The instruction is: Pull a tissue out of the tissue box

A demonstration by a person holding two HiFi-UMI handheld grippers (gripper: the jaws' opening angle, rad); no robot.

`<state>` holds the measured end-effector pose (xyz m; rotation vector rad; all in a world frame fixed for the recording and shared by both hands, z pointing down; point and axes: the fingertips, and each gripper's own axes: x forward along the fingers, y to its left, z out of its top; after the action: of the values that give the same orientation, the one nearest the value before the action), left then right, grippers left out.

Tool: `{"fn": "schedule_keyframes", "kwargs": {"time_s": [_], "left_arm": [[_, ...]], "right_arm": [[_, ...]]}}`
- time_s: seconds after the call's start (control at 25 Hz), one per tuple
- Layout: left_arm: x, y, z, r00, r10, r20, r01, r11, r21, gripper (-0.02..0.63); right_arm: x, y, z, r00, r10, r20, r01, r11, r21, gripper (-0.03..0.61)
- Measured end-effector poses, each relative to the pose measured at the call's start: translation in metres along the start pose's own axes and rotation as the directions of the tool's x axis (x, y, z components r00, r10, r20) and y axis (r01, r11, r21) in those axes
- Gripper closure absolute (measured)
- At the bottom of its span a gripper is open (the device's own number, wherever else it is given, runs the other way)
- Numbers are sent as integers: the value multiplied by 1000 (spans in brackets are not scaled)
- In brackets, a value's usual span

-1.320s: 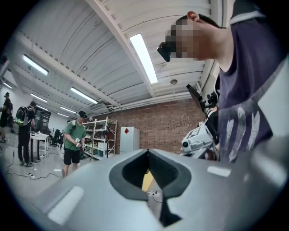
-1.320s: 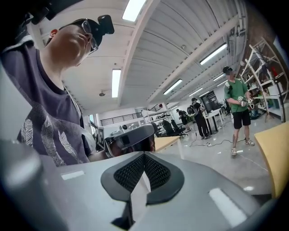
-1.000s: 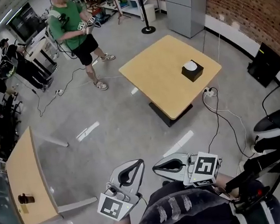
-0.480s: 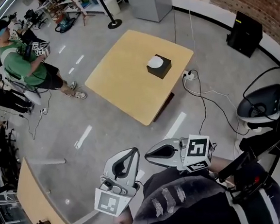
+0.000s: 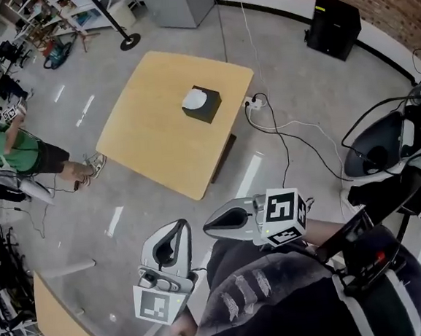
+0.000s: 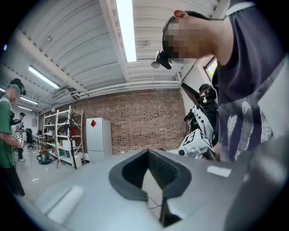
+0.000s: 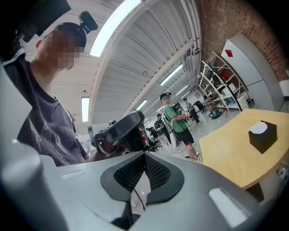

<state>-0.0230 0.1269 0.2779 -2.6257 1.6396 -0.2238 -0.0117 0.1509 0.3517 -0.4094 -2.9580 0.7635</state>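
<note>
A black tissue box (image 5: 205,107) with a white tissue (image 5: 193,98) sticking out of its top stands near the far corner of a square wooden table (image 5: 157,139). Both grippers are held close to my body, well short of the table. My left gripper (image 5: 180,225) is shut with nothing in it, and its jaws meet at the tips (image 6: 147,152). My right gripper (image 5: 208,221) is also shut and holds nothing, pads together (image 7: 144,155). In the right gripper view the tissue box (image 7: 263,134) sits on the table (image 7: 226,155) ahead at the right.
A person in a green shirt (image 5: 7,145) stands at the left. A power strip with cables (image 5: 256,103) lies on the floor beside the table. A black box (image 5: 331,15), a grey cabinet (image 5: 174,0) and a stanchion base (image 5: 129,40) stand beyond. Dark equipment (image 5: 384,148) is at the right.
The table and tissue box have shifted left and closer in the head view as I moved toward them. Both grippers travelled along, still shut. The person in green slid to the left edge.
</note>
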Motion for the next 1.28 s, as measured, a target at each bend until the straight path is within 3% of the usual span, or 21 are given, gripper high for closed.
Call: {"fn": "schedule_keyframes", "kwargs": {"time_s": [0.36, 0.68, 1.0, 1.28], "left_arm": [[26, 53, -9, 996, -70, 53, 73, 996, -53, 612], [25, 128, -12, 990, -109, 93, 117, 989, -90, 612], [22, 181, -13, 976, -175, 131, 187, 979, -83, 612], [22, 210, -36, 958, -234, 166, 254, 961, -108, 612]], "right_arm": [[12, -50, 20, 991, -134, -6, 134, 991, 7, 578], [67, -84, 43, 980, -191, -54, 189, 981, -36, 580], [106, -110, 67, 957, -283, -57, 277, 956, -95, 580], [127, -128, 55, 922, -372, -106, 360, 926, -115, 578]]}}
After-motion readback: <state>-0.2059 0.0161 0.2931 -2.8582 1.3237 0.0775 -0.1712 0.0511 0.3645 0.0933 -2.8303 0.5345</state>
